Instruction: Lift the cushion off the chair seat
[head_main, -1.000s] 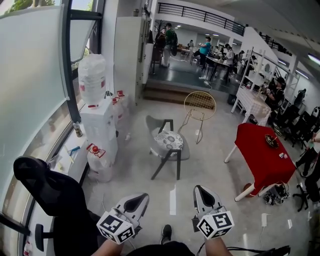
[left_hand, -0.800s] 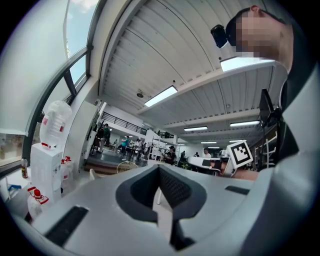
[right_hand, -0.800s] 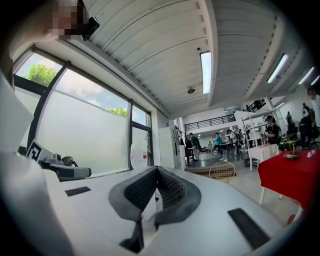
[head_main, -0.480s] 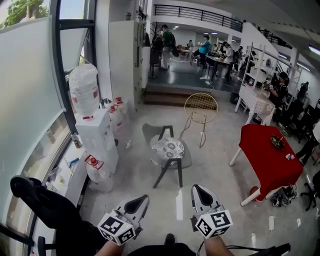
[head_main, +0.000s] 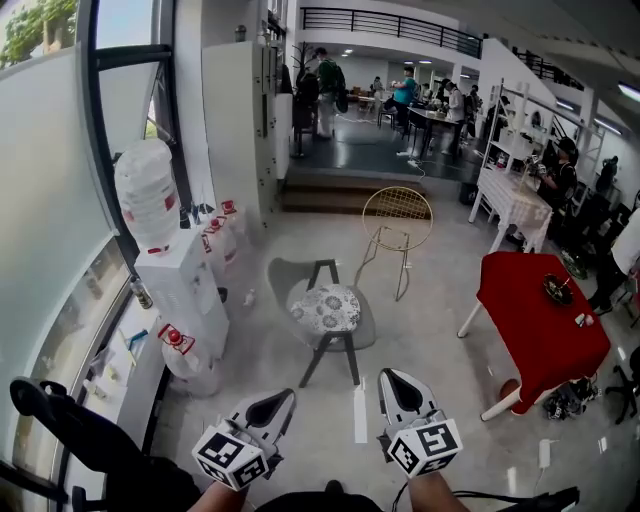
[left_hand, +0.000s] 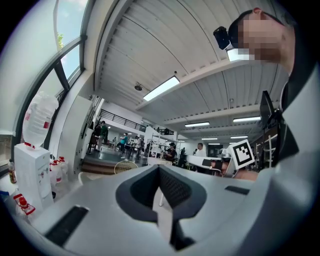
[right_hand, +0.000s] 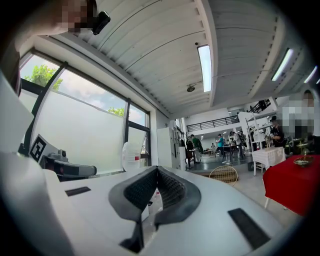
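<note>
A round patterned cushion (head_main: 327, 309) lies on the seat of a grey chair (head_main: 283, 275) with dark legs, in the middle of the floor in the head view. Both grippers are held low at the bottom of that view, well short of the chair. My left gripper (head_main: 271, 409) is shut and holds nothing. My right gripper (head_main: 398, 389) is likewise shut and empty. In the left gripper view the left gripper (left_hand: 159, 172) points level across the room; the right gripper (right_hand: 156, 174) does the same in the right gripper view. The cushion is hidden behind the jaws in both.
A water dispenser (head_main: 180, 285) with bottles stands left of the chair by the window. A gold wire chair (head_main: 397, 208) stands behind it. A red-clothed table (head_main: 540, 315) is at the right. A black office chair (head_main: 60, 425) is near left. People stand far back.
The whole scene has shifted as I walk forward: the chair and cushion sit a little nearer, the black office chair has slid down to the left. Both grippers stay shut.
</note>
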